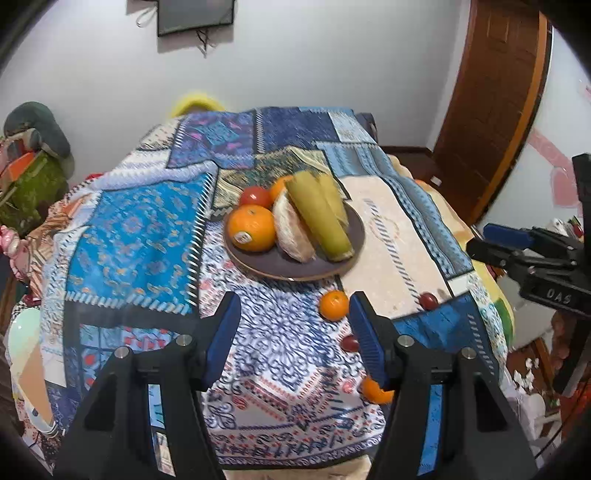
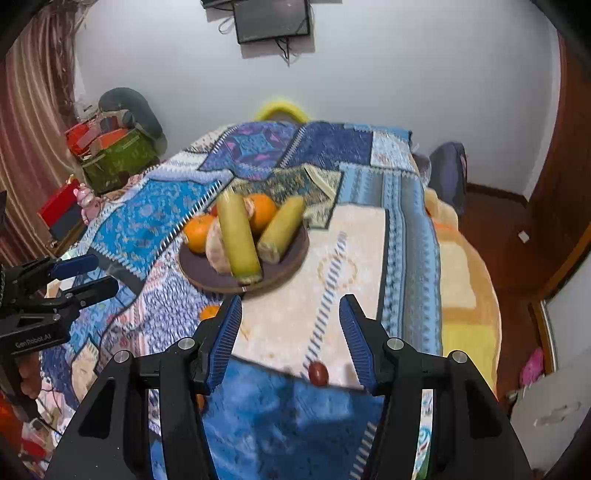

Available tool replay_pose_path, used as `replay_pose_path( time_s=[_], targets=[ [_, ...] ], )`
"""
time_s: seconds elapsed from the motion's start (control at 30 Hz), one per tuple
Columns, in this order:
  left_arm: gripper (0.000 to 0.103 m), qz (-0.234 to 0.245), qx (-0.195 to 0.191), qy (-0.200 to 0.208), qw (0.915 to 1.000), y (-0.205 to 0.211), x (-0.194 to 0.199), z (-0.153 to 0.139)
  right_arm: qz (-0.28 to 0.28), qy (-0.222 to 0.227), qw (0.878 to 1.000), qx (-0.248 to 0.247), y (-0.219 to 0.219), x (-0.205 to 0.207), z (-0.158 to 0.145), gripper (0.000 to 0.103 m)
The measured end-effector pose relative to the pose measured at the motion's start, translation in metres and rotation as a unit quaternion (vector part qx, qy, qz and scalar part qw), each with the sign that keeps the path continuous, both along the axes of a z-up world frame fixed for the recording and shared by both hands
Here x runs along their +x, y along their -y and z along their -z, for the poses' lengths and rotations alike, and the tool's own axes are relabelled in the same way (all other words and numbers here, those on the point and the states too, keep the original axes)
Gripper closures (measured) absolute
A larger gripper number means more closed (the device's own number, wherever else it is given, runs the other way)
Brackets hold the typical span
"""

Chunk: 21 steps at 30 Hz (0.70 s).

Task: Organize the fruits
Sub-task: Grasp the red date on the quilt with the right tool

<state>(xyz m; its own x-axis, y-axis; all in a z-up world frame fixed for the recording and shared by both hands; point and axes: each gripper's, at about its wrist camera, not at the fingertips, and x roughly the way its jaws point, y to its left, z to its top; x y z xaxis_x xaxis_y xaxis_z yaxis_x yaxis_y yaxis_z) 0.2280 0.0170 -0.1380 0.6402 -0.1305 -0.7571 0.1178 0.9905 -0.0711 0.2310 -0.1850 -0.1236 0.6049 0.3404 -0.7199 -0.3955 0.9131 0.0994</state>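
Observation:
A dark plate (image 1: 258, 264) on the patterned cloth holds a stickered orange (image 1: 251, 228), a peeled citrus (image 1: 293, 230), a tomato (image 1: 255, 196) and two yellow-green corn ears (image 1: 317, 218). Loose on the cloth lie a small orange (image 1: 333, 305), a second small orange (image 1: 375, 392) and two dark red fruits (image 1: 428, 301) (image 1: 349, 342). My left gripper (image 1: 295, 317) is open and empty above the cloth, left of the small orange. My right gripper (image 2: 291, 321) is open and empty, with one red fruit (image 2: 318, 373) between its fingers and the plate (image 2: 291, 258) beyond.
The table's right edge drops to a wooden floor (image 2: 491, 236). A wooden door (image 1: 491, 92) stands at the right. Boxes and clutter (image 2: 114, 155) sit left of the table. A screen (image 2: 273, 18) hangs on the far wall.

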Motion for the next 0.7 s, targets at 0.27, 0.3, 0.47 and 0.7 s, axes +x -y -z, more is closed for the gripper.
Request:
replay_pose_path(
  time_s=[0.27, 0.3, 0.47, 0.7],
  targets=[
    [0.036, 0.018, -0.005, -0.042, 0.9989, 0.01, 0.02, 0.026, 0.006, -0.073, 0.997, -0.006, 0.012, 0.003, 0.047, 0.052],
    [0.036, 0.02, -0.004, -0.051, 0.9985, 0.012, 0.024, 0.033, 0.007, -0.083, 0.997, -0.005, 0.014, 0.004, 0.053, 0.052],
    [0.036, 0.029, 0.001, -0.071, 0.997, 0.02, 0.037, 0.056, 0.01, -0.112, 0.994, -0.006, 0.018, 0.011, 0.079, 0.059],
    [0.036, 0.056, 0.0, -0.101, 0.9933, 0.031, 0.053, 0.086, 0.004, -0.132, 0.991, -0.002, 0.019, 0.014, 0.098, 0.059]
  ],
)
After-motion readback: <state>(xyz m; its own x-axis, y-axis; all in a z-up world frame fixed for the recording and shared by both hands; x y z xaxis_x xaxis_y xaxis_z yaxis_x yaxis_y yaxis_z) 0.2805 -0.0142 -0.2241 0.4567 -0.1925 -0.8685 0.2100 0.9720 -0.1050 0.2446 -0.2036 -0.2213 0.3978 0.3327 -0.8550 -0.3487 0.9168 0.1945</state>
